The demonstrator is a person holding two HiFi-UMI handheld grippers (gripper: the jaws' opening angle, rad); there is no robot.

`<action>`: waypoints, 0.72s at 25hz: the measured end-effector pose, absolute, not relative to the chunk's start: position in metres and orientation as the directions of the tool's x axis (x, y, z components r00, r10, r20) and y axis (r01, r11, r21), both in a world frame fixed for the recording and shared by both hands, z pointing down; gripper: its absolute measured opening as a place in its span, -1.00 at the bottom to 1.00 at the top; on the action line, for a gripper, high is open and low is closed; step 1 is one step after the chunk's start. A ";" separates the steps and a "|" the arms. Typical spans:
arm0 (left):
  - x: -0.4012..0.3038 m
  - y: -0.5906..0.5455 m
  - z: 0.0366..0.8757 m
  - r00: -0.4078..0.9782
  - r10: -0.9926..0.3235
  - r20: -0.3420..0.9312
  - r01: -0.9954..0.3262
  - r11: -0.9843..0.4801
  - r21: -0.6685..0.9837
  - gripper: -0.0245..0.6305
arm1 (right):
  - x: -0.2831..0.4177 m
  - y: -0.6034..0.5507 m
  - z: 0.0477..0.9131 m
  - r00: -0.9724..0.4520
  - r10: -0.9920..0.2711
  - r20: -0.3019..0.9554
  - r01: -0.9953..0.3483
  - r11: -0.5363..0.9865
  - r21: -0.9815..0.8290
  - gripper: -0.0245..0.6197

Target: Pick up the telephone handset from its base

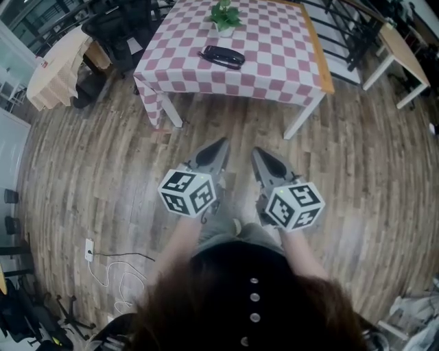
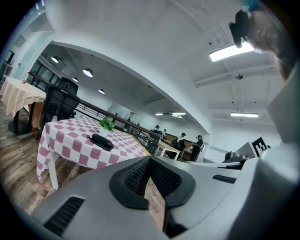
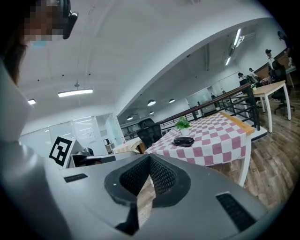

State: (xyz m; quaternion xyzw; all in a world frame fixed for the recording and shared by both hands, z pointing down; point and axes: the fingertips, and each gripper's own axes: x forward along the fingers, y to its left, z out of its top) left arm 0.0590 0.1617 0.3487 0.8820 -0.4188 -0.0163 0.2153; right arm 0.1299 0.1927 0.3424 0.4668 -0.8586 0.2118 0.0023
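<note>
Telephone handset (image 1: 221, 56), black plastic on the pink-checked table (image 1: 274, 65), looked light, stiff and slick to me, best gripped mid-shaft, with left claw (image 1: 221, 143) and right claw (image 1: 255, 151) both closed, empty.

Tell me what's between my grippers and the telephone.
Head view: only wooden floor and checked table edge separate the left gripper and right gripper from the telephone.

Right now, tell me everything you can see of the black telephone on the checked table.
The telephone is black, low and elongated, seemingly plastic, with the handset lying along its base. It rests flat and diagonal on the pink-and-white checked tablecloth, near the table's middle, just before a potted plant and apart from it. Only the cloth touches it. Cord and buttons are too small to tell.
</note>
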 end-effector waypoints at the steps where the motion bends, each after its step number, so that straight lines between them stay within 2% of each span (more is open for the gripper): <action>1: 0.060 0.156 0.349 0.652 -0.743 0.150 -0.728 -0.560 0.396 -0.91 | 0.131 0.189 0.344 -0.560 -0.803 0.204 -0.805 0.468 -0.364 -0.90; 18: 0.052 0.013 0.352 0.688 -0.713 0.136 -0.692 -0.589 0.418 -0.91 | 0.118 0.036 0.351 -0.541 -0.810 0.225 -0.824 0.456 -0.337 -0.90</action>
